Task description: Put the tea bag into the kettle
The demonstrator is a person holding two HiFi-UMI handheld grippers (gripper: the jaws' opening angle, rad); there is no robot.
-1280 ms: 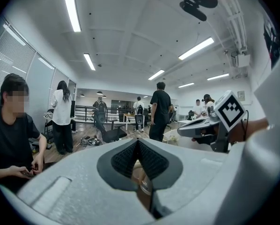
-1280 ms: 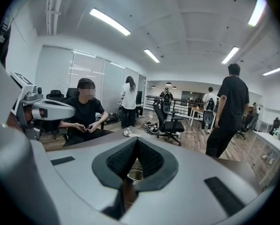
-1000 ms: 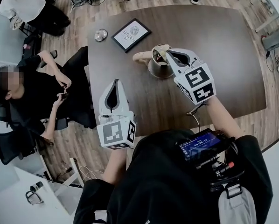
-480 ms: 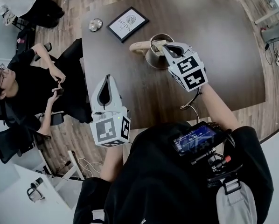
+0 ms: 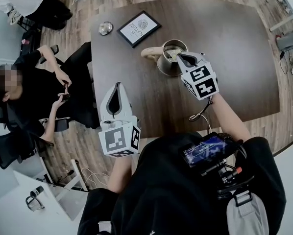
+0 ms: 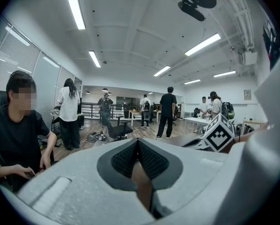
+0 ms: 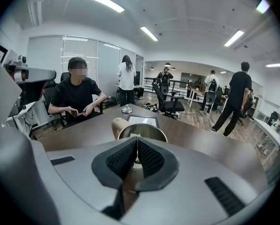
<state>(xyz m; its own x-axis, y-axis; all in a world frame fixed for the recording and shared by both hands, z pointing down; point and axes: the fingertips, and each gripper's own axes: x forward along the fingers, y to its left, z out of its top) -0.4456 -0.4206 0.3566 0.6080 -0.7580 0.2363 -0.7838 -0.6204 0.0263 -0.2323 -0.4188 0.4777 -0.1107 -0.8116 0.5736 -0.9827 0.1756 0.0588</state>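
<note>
A steel kettle with a pale wooden handle stands open near the middle of the dark table. My right gripper hangs over its right rim, jaws shut. A small white tag shows at the tips, and a pale tea bag hangs in the kettle's mouth below them. In the right gripper view the kettle lies straight ahead of the right gripper. My left gripper hovers off the table's left edge, shut and empty. The left gripper faces the room.
A framed picture and a small round metal object lie at the table's far left corner. A seated person is close to the table's left edge. A thin cable loops at the near edge.
My right gripper has sunk toward the kettle's mouth, its tips now at the rim. The left gripper has stayed where it was.
</note>
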